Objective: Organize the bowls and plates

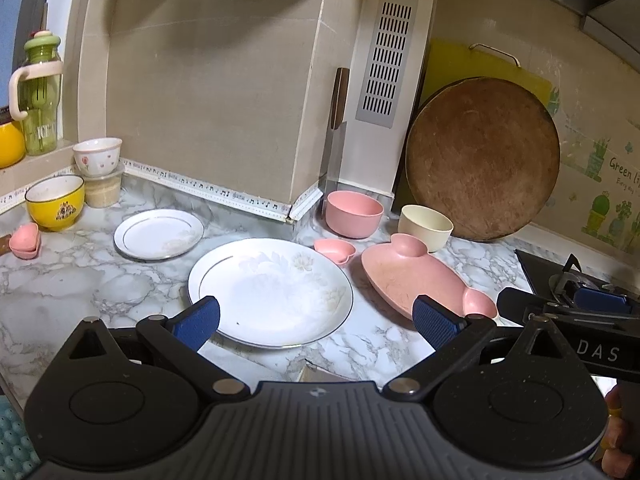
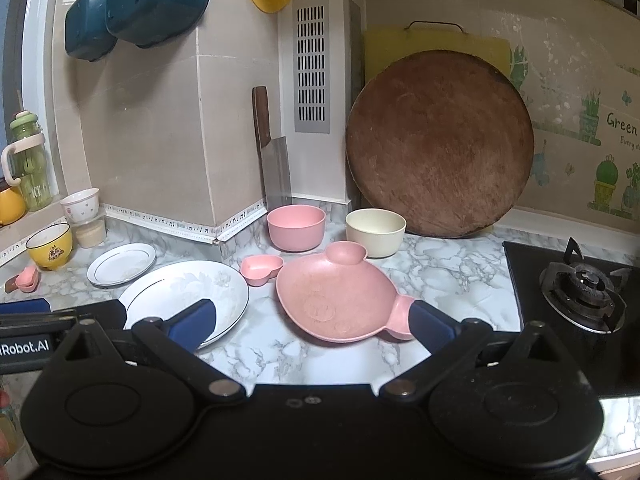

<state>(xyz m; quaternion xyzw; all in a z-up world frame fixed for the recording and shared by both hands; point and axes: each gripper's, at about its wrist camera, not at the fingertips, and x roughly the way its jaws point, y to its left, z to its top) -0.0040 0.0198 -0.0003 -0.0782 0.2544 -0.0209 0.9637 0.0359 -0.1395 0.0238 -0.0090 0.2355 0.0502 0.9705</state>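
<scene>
1. Marble-patterned counter (image 1: 60, 280) carries all the dishes; the large white plate (image 1: 272, 292) lies flat at its centre in the left wrist view.
2. The left gripper (image 1: 316, 320) hangs above that plate's near rim, fingers spread wide, holding nothing.
3. The small white plate (image 1: 159, 234) lies at 10 o'clock from the large one, well apart.
4. The pink bear-shaped dish (image 2: 336, 300) lies at 3 o'clock of the large plate, just beside it.
5. The right gripper (image 2: 314, 324) hovers over the dish's near edge, fingers spread and empty.
6. The pink heart dish (image 2: 261, 269) sits between the two at 12 o'clock.
7. The pink bowl (image 2: 296, 227) and cream bowl (image 2: 375, 232) stand upright behind, side by side.
8. The yellow bowl (image 1: 55, 202) stands at the far 9 o'clock edge.
</scene>
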